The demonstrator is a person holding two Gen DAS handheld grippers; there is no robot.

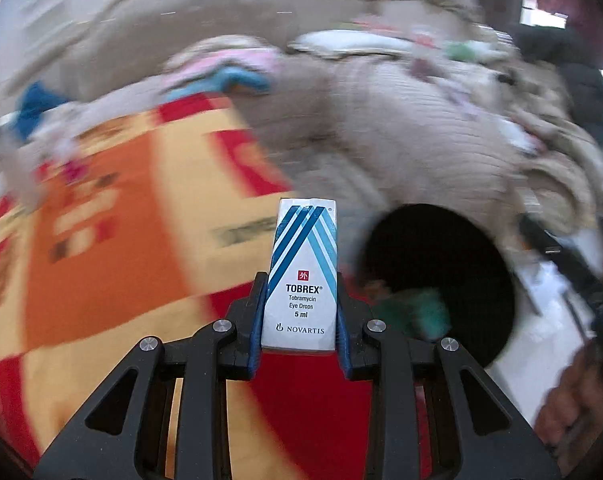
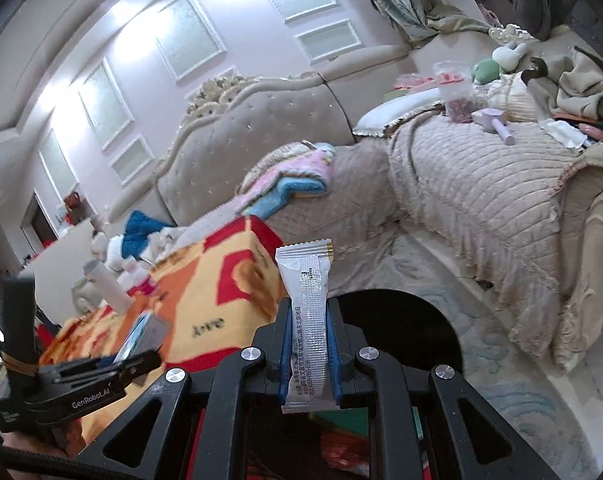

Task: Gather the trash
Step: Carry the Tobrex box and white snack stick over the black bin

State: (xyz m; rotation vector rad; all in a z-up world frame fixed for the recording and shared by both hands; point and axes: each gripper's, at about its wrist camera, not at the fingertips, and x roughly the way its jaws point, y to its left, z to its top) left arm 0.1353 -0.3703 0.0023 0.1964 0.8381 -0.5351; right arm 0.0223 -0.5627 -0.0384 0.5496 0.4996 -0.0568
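Left gripper [image 1: 300,312] clamped box [image 1: 301,276], right gripper [image 2: 309,344] pinched sachet [image 2: 307,312]; both held trash near bin [image 1: 433,280], probably for dropping.

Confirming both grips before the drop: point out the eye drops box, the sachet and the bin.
eye drops box [image 1: 299,280], left wrist view, printed front.
sachet [image 2: 309,320], right wrist view, middle.
bin [image 1: 441,248], left wrist view, dark interior.

Beige tufted sofa [image 2: 261,120] beneath panelled white wall [image 2: 141,40].

Patterned cloth [image 2: 205,300] over table, white tube [image 2: 105,284] atop.
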